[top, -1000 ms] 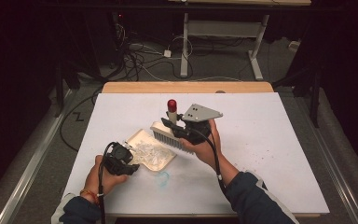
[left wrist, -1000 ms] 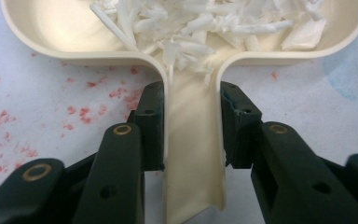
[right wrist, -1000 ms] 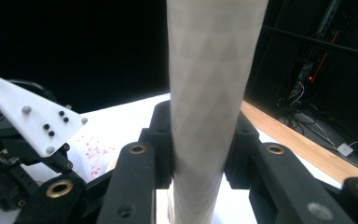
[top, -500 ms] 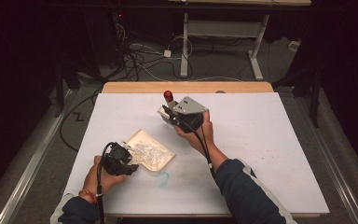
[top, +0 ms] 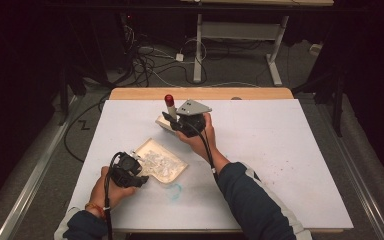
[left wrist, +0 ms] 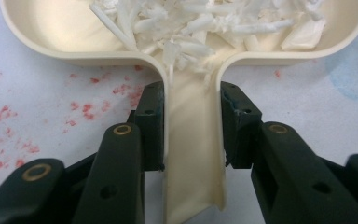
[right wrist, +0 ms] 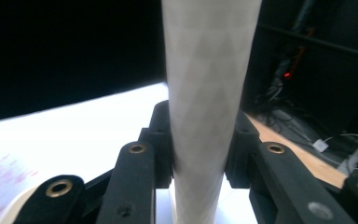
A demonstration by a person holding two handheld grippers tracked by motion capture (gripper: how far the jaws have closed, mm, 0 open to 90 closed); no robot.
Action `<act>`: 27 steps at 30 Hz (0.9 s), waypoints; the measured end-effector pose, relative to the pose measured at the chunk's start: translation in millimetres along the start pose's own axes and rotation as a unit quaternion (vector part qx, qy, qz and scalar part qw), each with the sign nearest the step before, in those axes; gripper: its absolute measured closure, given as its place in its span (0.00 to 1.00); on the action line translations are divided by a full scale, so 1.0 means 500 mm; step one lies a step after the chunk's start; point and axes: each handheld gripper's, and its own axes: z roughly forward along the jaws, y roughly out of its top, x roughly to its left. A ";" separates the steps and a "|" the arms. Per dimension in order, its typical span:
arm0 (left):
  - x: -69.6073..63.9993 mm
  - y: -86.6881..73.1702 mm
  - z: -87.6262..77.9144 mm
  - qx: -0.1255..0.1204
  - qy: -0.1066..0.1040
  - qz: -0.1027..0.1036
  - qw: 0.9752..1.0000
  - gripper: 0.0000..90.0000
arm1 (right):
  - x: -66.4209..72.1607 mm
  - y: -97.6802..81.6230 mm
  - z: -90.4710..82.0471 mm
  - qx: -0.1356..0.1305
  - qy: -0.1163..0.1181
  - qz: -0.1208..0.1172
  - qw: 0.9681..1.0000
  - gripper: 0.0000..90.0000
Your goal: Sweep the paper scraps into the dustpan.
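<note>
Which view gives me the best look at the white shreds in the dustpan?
The left gripper view: the white shreds fill the cream dustpan right beyond the claw. The high view shows a small pale heap.

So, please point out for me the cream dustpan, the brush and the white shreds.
cream dustpan [left wrist: 193,154]: left gripper view, on its handle between the tongs.
brush [right wrist: 205,107]: right gripper view, on its pale handle.
white shreds [left wrist: 200,23]: left gripper view, on the middle of the pile inside the pan.
</note>
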 end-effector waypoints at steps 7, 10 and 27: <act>-0.001 0.000 -0.001 0.002 0.002 0.002 1.000 0.70 | 0.044 0.003 -0.048 0.025 0.071 -0.047 0.996 0.78; -0.003 0.000 -0.001 0.002 0.005 0.001 1.000 0.70 | 0.052 0.005 -0.067 0.020 0.085 -0.046 0.995 0.78; -0.005 0.000 0.000 0.000 0.005 0.001 1.000 0.70 | 0.054 0.047 -0.156 -0.012 0.061 -0.032 0.998 0.78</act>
